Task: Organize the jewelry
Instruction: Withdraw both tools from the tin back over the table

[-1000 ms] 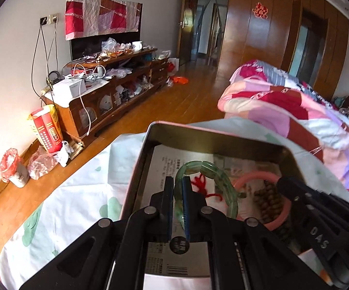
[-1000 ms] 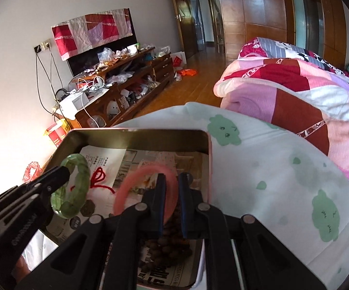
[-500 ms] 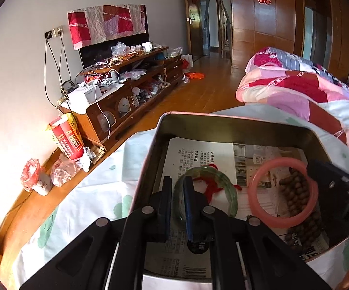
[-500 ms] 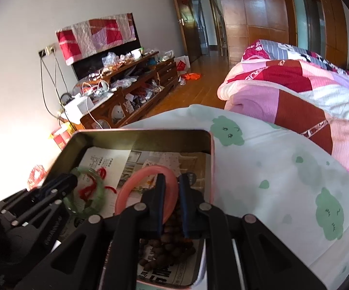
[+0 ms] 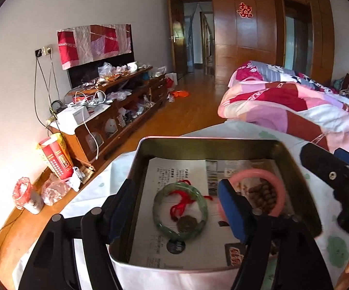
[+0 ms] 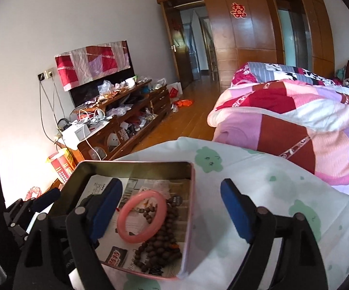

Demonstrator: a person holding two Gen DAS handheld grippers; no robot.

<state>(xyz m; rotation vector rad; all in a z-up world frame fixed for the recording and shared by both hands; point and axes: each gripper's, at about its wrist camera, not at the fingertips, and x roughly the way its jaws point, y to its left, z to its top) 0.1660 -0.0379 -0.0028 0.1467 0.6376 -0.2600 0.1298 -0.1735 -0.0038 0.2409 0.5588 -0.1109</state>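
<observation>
Both grippers hang over the tin [image 5: 293, 159], which sits on a bed sheet [image 6: 283, 193]. Left gripper [image 5: 174, 205]: jaws spread wide, holding nothing. Green bangle [image 5: 180, 211] lies flat on the newspaper lining [image 5: 174, 171] directly below it, red cord [image 5: 181, 203] and a coin-like charm [image 5: 186, 223] inside its ring. Right gripper [image 6: 168, 207]: jaws likewise apart, empty. Pink bangle [image 6: 141, 217] rests beside and partly over the brown beads [image 6: 159, 241] at the tin's right side. Judgement: placing step looks finished (both bangles are in the tin). Next move calls for lifting both grippers straight up, clear of the rim, then locating any remaining piece; none shows outside the tin.
</observation>
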